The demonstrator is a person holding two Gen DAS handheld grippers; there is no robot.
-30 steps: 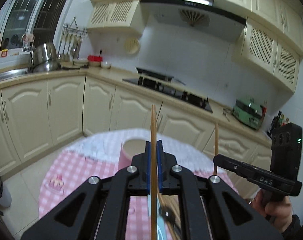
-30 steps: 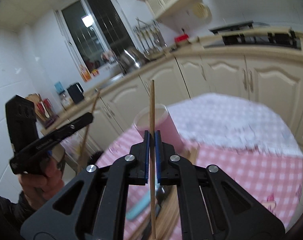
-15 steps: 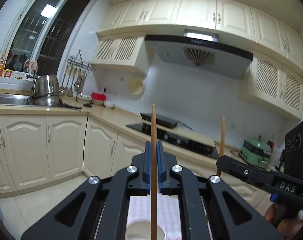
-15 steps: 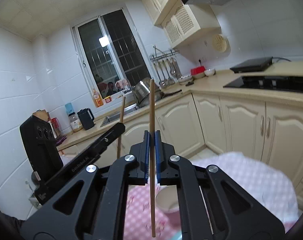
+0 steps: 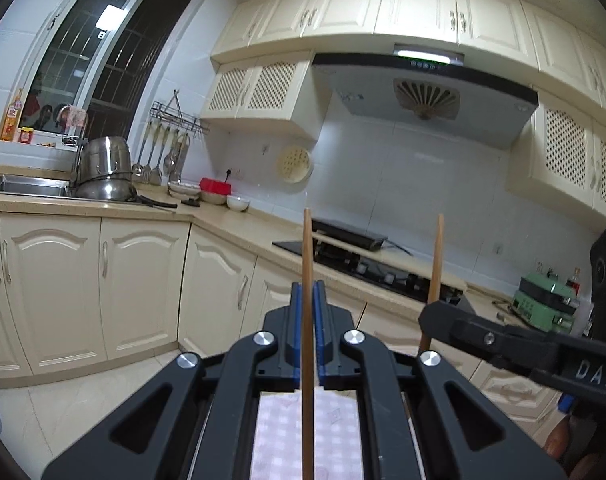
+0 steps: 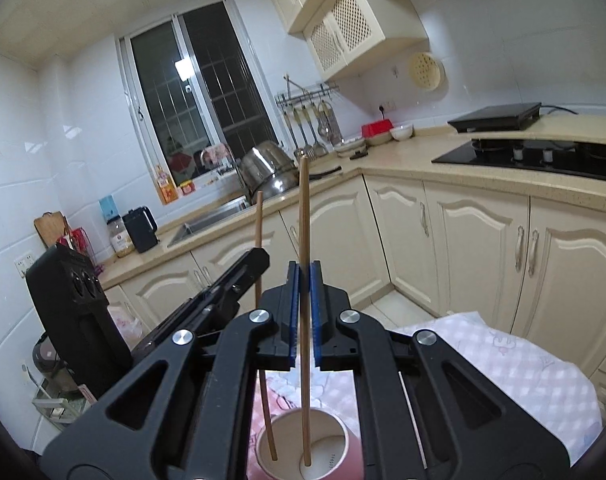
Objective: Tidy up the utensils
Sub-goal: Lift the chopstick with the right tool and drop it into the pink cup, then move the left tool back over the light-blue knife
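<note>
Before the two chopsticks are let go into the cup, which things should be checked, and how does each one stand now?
1. Right gripper shut on its chopstick: ok.
2. Left gripper shut on the other chopstick: ok.
3. Both lower tips inside the pink cup: ok.
4. Tips resting on the cup's bottom: cannot tell.
5. Chopsticks near upright, apart from each other: ok.
6. Cup standing upright on the checked tablecloth: ok.

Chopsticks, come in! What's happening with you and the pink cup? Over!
Left gripper shut on one chopstick. Right gripper shut on other chopstick. Both tips inside pink cup. Nothing blocking.
</note>
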